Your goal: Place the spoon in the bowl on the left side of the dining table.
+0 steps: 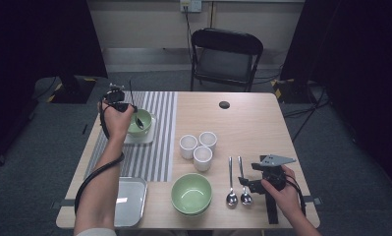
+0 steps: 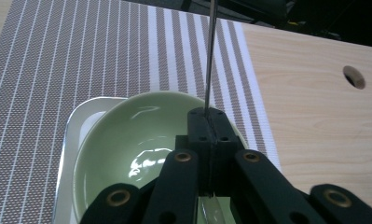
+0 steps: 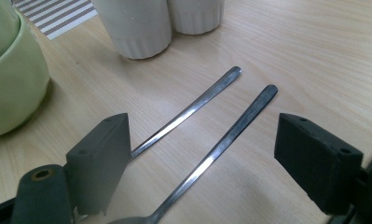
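Left gripper [image 2: 210, 140] clamped on spoon [image 2: 209, 60] handle

A slim steel spoon [image 1: 139, 120] is clamped by its handle, which runs up across the striped mat [image 2: 81, 60]; its head dips into a pale green bowl [image 2: 127, 144]. The glossy bowl stands upright and empty on a small white tray [image 2: 74, 126], which lies on the mat.

Spoon [image 2: 210, 56] in jaws above bowl [image 2: 127, 135]
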